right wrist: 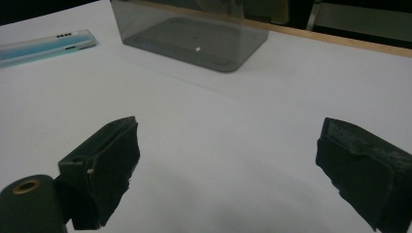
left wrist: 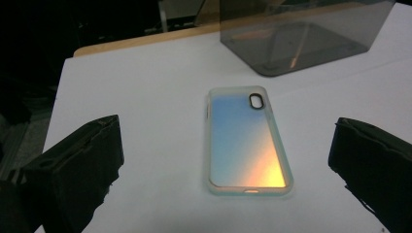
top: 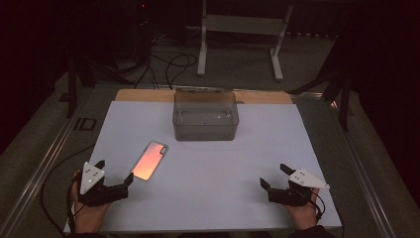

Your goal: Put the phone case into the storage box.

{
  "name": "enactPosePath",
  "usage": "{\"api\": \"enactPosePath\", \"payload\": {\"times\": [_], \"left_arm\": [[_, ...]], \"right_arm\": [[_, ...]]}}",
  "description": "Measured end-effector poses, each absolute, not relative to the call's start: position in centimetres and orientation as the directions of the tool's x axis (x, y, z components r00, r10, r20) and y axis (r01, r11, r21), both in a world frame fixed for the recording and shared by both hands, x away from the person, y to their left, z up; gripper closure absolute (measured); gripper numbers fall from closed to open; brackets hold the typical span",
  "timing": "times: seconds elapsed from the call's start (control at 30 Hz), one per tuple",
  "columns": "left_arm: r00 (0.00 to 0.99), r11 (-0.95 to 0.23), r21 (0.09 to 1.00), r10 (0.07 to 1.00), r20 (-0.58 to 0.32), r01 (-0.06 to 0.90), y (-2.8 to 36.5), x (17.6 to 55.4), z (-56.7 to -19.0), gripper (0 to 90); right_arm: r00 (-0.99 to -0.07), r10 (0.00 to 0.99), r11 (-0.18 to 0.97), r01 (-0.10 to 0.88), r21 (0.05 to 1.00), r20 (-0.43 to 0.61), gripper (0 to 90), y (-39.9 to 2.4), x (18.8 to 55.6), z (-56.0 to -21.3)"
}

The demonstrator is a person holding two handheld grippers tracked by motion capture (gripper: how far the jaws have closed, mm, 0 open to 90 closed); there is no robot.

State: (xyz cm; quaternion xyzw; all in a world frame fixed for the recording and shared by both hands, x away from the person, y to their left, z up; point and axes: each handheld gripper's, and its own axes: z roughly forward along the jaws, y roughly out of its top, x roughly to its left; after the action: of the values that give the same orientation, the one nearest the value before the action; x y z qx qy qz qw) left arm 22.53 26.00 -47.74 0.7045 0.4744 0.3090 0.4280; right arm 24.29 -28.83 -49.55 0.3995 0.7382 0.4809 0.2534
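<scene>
Just ahead of the left gripper [top: 115,177], jaws spread and empty, lies the phone case [left wrist: 247,141]: square up, then pinch its long edges.

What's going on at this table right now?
A person holds a gripper in each hand over a white table. The left gripper, jaws open, is lined up just short of a phone case lying flat. The right gripper is open over bare table. A clear plastic box stands further back, with nothing visible inside it. Nothing is held yet.
</scene>
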Motion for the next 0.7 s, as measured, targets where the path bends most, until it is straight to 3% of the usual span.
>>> {"api": "enactPosePath", "payload": {"times": [0.7], "left_arm": [[0.358, -0.231, 0.86, 0.932, 0.06, 0.455, 26.2, 24.9, -46.4, 0.4]], "right_arm": [[-0.543, 0.84, 0.212, 0.344, 0.915, 0.01, 8.6, -29.0, 24.4, -49.7]]}}
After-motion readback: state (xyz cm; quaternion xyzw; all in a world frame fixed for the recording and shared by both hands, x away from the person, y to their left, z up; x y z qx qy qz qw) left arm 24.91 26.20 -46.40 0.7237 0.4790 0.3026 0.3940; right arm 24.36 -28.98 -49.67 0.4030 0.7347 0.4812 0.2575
